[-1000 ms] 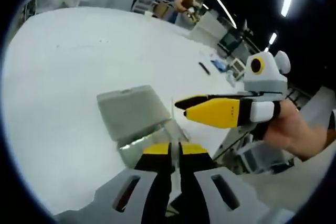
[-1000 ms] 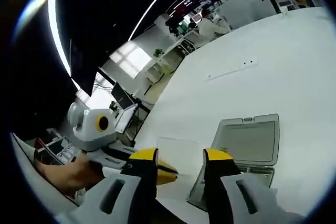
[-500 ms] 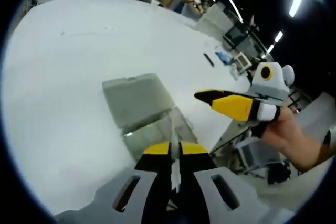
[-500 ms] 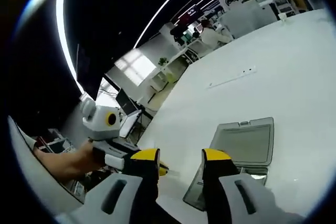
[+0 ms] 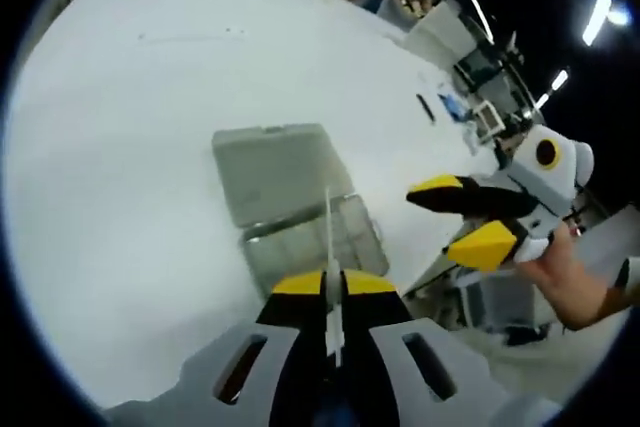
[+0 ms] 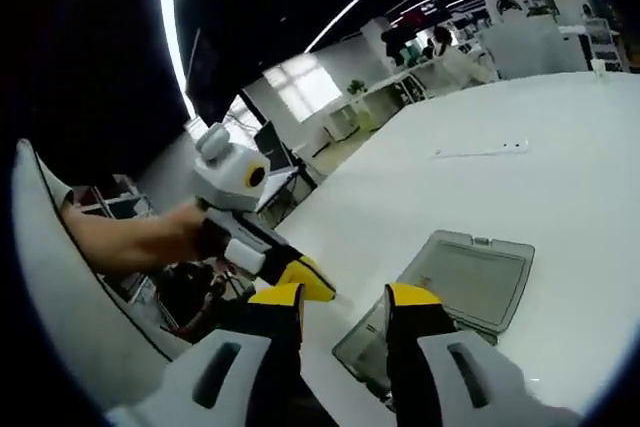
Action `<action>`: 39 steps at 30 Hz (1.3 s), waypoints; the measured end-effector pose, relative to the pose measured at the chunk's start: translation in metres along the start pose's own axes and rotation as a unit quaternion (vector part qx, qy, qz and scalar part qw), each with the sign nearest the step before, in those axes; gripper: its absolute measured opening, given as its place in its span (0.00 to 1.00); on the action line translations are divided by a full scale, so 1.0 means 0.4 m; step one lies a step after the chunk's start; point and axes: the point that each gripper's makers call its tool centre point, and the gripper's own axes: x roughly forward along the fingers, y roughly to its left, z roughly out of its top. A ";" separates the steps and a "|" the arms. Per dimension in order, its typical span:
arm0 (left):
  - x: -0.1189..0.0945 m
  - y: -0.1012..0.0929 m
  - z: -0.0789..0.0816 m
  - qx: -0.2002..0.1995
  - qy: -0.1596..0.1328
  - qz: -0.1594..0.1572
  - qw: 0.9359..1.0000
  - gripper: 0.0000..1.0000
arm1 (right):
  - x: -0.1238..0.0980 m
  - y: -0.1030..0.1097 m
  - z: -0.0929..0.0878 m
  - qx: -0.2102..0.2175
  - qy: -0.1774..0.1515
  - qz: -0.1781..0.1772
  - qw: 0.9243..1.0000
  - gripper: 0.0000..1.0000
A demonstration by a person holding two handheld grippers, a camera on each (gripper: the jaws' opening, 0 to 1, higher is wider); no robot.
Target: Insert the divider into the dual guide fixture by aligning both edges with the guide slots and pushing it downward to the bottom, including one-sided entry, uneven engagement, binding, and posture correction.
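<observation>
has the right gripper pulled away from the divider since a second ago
Yes. In the left gripper view the right gripper has backed off from the divider and the open case, toward the table edge, jaws apart.

divider's (image 5: 328,247) lower edge hidden between left tongs (image 5: 333,287), fixture's (image 6: 372,347) near part behind right tongs (image 6: 343,299)

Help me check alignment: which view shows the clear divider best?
The left gripper view. There the divider stands edge-on as a thin pale line, clamped in the left gripper, above the open fixture. In the right gripper view the sheet is too transparent to make out near the left gripper.
</observation>
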 end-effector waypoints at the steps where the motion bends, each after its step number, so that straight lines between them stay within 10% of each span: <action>1: 0.002 0.001 0.001 -0.003 0.001 0.004 1.000 0.01 | -0.002 0.001 -0.005 -0.015 0.007 0.002 1.000 0.29; 39: 0.075 0.013 -0.047 -0.077 0.069 0.086 0.991 0.01 | -0.047 -0.026 -0.112 -0.200 0.069 0.024 0.977 0.46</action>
